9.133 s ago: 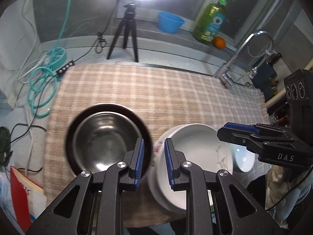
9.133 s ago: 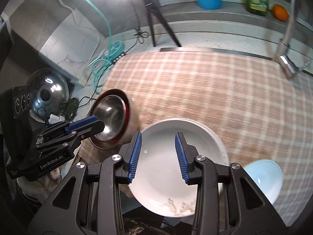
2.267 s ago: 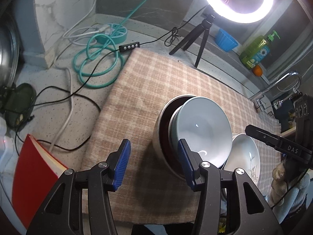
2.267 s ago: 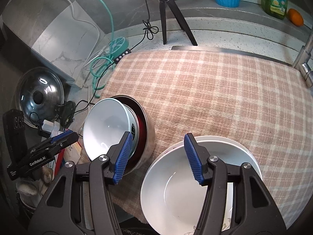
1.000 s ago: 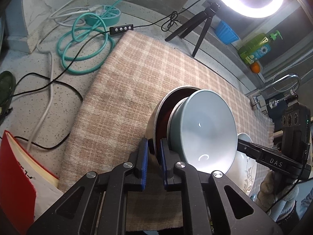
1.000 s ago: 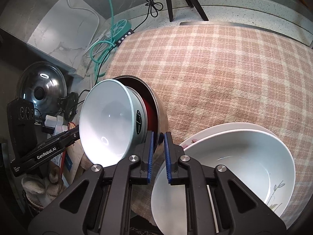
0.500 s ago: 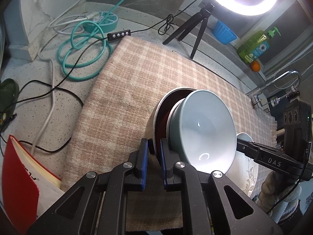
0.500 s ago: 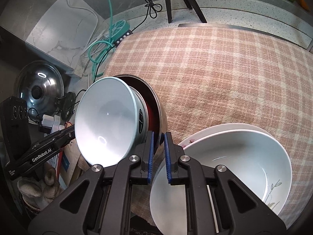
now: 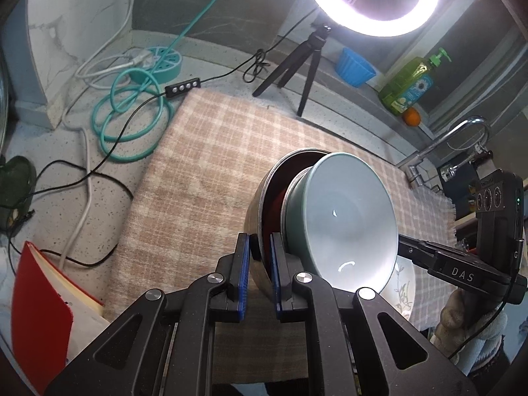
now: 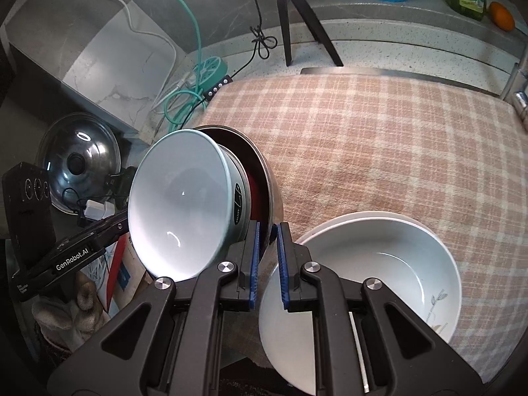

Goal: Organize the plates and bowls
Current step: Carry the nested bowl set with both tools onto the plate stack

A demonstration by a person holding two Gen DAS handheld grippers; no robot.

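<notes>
Gripping steel bowl [image 9: 255, 203] rim both claws; pale bowl [image 10: 178, 204] nested inside.

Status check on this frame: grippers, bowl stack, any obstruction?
Left gripper and right gripper both shut on steel bowl rim. Pale bowl nested inside, stack tilted. White bowl close beside, on checked cloth.

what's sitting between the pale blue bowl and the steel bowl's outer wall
In both wrist views, a red inner bowl sits between the pale blue bowl and the steel bowl; each gripper clamps that steel rim.
</notes>
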